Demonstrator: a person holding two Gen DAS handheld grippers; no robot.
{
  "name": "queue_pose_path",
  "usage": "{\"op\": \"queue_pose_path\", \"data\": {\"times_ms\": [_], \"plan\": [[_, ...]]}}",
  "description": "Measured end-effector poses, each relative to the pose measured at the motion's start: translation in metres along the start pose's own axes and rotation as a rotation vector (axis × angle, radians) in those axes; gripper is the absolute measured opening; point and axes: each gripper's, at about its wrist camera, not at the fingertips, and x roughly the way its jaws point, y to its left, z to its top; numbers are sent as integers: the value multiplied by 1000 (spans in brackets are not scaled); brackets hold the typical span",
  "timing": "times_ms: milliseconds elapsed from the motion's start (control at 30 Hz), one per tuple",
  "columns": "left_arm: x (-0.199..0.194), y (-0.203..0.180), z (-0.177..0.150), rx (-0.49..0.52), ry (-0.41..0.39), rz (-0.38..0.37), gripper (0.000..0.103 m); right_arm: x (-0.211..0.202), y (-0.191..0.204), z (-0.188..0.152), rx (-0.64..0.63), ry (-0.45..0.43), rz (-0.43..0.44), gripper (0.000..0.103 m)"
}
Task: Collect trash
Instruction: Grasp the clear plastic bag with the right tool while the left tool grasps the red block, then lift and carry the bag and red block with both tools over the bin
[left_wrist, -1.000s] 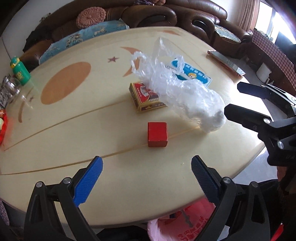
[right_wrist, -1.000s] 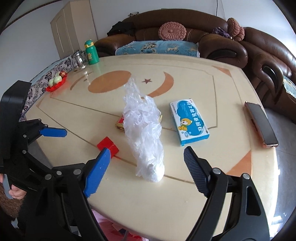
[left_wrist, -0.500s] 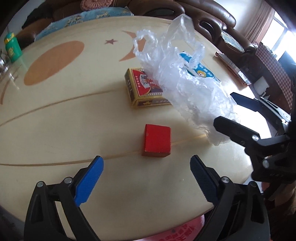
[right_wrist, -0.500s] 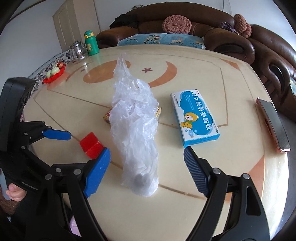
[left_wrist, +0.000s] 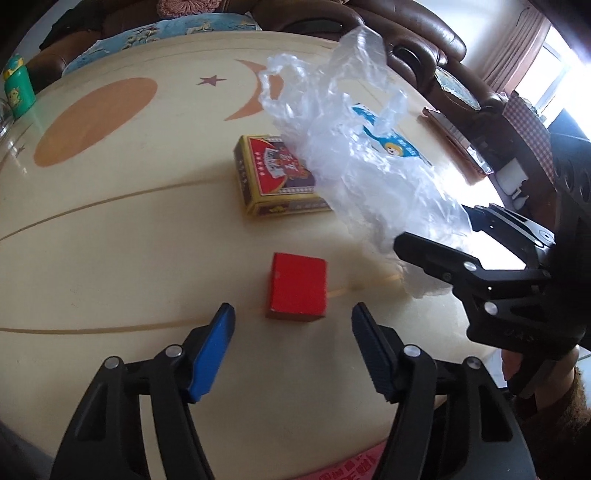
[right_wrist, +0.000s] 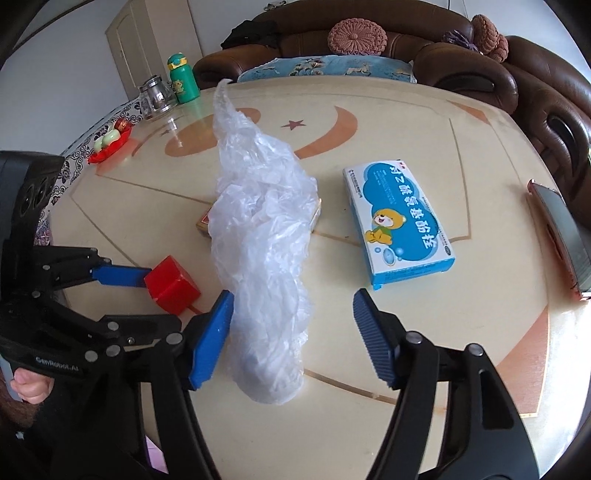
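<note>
A red cube (left_wrist: 297, 291) lies on the cream table (left_wrist: 110, 240), just ahead of my open left gripper (left_wrist: 291, 325); it also shows in the right wrist view (right_wrist: 170, 284) with the left gripper's fingers on either side of it. A crumpled clear plastic bag (right_wrist: 264, 258) lies across the table, its near end between the fingers of my open right gripper (right_wrist: 291, 314). The bag (left_wrist: 369, 173) partly covers a red and yellow box (left_wrist: 275, 177). A blue and white medicine box (right_wrist: 400, 221) lies to the right of the bag.
A phone (right_wrist: 561, 232) lies at the table's right edge. A green bottle (right_wrist: 181, 79), glass jars (right_wrist: 155, 96) and a red fruit dish (right_wrist: 110, 142) stand at the far left. Brown sofas (right_wrist: 369, 48) surround the table. A pink bag (left_wrist: 351, 467) hangs below the near edge.
My left gripper moved forward to the red cube and its jaws narrowed. My right gripper moved forward so the bag's near end lies between its fingers.
</note>
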Motion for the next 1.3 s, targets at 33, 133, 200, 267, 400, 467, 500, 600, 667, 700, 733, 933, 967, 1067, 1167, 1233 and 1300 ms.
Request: {"op": "queue_pose_path", "data": {"times_ms": [33,133,200,267,400,467,500,600,667,700,733,933,967,1067,1167,1233,1300], "plan": [[0,-2,0,11,-1,6,64,0,0,0,-1,-1,2,66],[1,-2,2,-13,-5,9,64,0,-1,-1,2,-3,3,66],[2,1,5,-36,-2,-9,64,-1,-1,-1,4,-5,8,66],[1,4,7,-49,-4,-12,64,-1,0,-2,3,-5,2,66],[2,1,9,-34,-4,8,64,0,-2,-4,7,-2,8,66],[4,-3,10,-19,-5,9,64,0,-2,-4,9,-1,15,66],[4,-4,10,-11,-5,7,64,-1,-3,-4,8,-1,15,64],[8,-9,12,0,-8,21,58,1,-1,-5,1,5,17,59],[9,-8,15,-4,-5,10,55,2,0,-6,-3,9,18,54],[9,-8,17,-4,-3,3,54,3,0,-7,-3,13,23,50],[9,-8,17,-1,-1,1,52,3,0,-7,-2,13,25,49],[7,-7,17,22,2,33,34,1,3,-7,-7,8,21,37],[6,-6,17,19,6,28,32,1,2,-7,-6,6,20,36],[6,-3,16,19,11,17,31,-1,4,-8,-11,1,10,34],[4,-5,15,34,10,35,31,-3,6,-8,-14,-8,-3,32],[3,-5,13,35,8,38,31,-5,5,-8,-15,-15,-9,31],[2,-7,13,35,2,38,31,-8,4,-8,-10,-26,-15,30]]}}
